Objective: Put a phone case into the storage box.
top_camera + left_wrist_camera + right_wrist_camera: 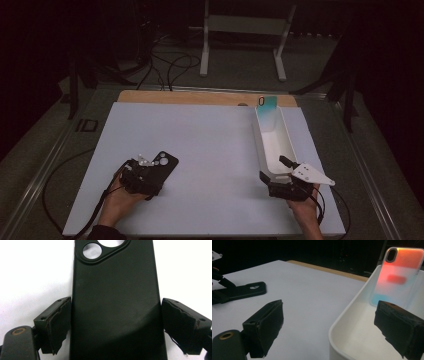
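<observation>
I have the left gripper (116,327) down over the black case (116,297), which lies flat on the white board (210,145) at its near left, camera holes pointing away from me. The jaws straddle its lower half, one on each long edge; the left pad looks at or just beside the edge, the right pad stands a sliver off, so I count them as apart and not yet clamped. To do this well I close evenly, keeping the case centred so neither pad shoves it sideways, and I bite on the edges low enough that the soft shell does not buckle or pop out.

The right gripper (332,327) sits at the near end of the white tray (265,150), jaws wide apart, one outside its wall and one over its inside, holding nothing. A coloured case (398,277) leans upright at the tray's far end. I judge that I should lift the black case level before carrying it across.
</observation>
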The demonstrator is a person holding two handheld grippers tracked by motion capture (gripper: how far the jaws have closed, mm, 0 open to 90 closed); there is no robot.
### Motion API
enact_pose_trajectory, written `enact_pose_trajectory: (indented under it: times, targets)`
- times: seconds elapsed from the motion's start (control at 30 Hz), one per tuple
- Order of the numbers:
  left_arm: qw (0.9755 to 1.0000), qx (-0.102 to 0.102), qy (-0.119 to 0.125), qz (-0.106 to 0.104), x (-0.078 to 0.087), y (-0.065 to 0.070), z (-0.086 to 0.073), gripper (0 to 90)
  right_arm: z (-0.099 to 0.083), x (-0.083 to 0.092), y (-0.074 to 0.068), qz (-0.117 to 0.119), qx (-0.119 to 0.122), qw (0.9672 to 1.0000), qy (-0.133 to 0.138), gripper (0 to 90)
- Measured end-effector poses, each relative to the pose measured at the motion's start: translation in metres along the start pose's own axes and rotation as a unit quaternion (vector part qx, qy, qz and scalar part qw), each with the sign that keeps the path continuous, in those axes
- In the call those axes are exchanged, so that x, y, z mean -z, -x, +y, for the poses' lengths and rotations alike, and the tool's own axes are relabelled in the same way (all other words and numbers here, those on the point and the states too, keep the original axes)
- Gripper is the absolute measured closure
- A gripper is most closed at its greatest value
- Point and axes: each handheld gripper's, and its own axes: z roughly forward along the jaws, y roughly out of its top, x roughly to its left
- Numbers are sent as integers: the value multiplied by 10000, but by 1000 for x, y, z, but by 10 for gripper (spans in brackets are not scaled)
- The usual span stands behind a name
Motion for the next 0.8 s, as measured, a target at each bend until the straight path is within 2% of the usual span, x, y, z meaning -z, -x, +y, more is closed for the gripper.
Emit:
enact_pose_trajectory:
  times: [0.33, 0.43, 0.5, 0.6, 0.8]
  targets:
    - [9999, 91, 114, 78, 1, 0, -1, 168, 1, 0, 0, 11, -11, 10000, 4, 87]
    - [9997, 108, 187, 146, 1, 0, 1, 172, 1, 0, 1, 6, -42, 10000, 11, 87]
    - [9996, 131, 219, 85, 3, 0, 2, 171, 1, 1, 1, 3, -66, 10000, 17, 87]
    - [9995, 117, 251, 135, 5, 1, 3, 170, 2, 0, 3, 6, -124, 9999, 20, 87]
    - [9985, 113, 496, 205, 17, 5, 9, 167, 5, -2, 3, 65, -186, 9998, -15, 86]
